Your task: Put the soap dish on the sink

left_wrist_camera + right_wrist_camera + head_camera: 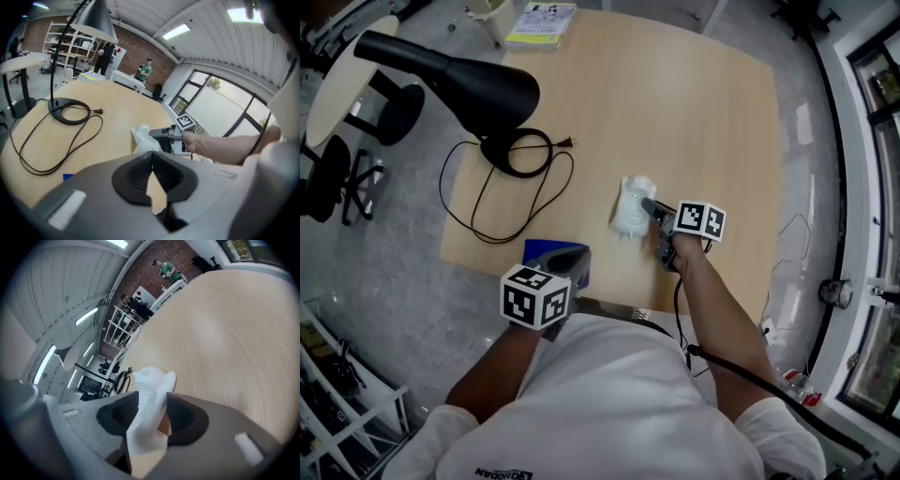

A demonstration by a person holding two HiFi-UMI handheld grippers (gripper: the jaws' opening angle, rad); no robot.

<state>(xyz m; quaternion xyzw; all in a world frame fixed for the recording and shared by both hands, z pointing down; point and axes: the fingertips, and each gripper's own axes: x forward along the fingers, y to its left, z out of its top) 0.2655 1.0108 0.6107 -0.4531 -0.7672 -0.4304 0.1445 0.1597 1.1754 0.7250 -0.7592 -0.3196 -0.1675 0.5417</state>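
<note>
The white soap dish (628, 210) rests on the wooden table (703, 112), near its front middle. My right gripper (649, 208) reaches it from the right and is shut on its edge. In the right gripper view the soap dish (151, 391) stands tilted between the two dark pads (123, 416), which press on both of its sides. My left gripper (570, 259) hovers at the table's front edge, shut and empty, with its jaws (151, 169) together. From there the soap dish (142, 139) lies ahead, with the right gripper (158, 133) on it. No sink is in view.
A black desk lamp (450, 77) stands at the table's far left, its base (521, 152) ringed by a black cord (492, 214). A blue flat object (542, 247) lies under my left gripper. A booklet (542, 22) sits at the far edge. Stools (342, 103) stand left of the table.
</note>
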